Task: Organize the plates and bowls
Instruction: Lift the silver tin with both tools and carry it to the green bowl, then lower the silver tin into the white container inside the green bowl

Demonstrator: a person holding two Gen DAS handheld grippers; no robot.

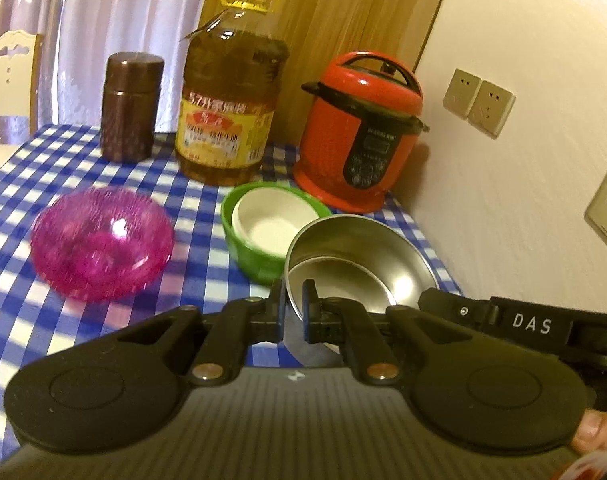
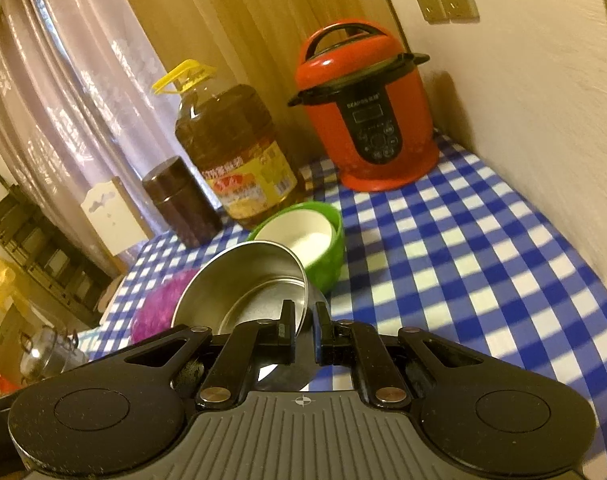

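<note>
"DAS" on right tool (image 1: 531, 326); "5.7" on oil bottle (image 1: 227, 92)

A shiny steel bowl (image 1: 359, 256) sits tilted, its rim gripped on two sides, just beside a green bowl (image 1: 255, 256) with a white bowl (image 1: 271, 224) nested inside; a translucent pink bowl (image 1: 101, 240) stands upright, well apart to the left on the checked table (image 1: 19, 184)

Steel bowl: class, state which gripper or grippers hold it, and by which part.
Both hold the steel bowl by its rim: left gripper on the near-left edge, right gripper on the near-right edge.
</note>
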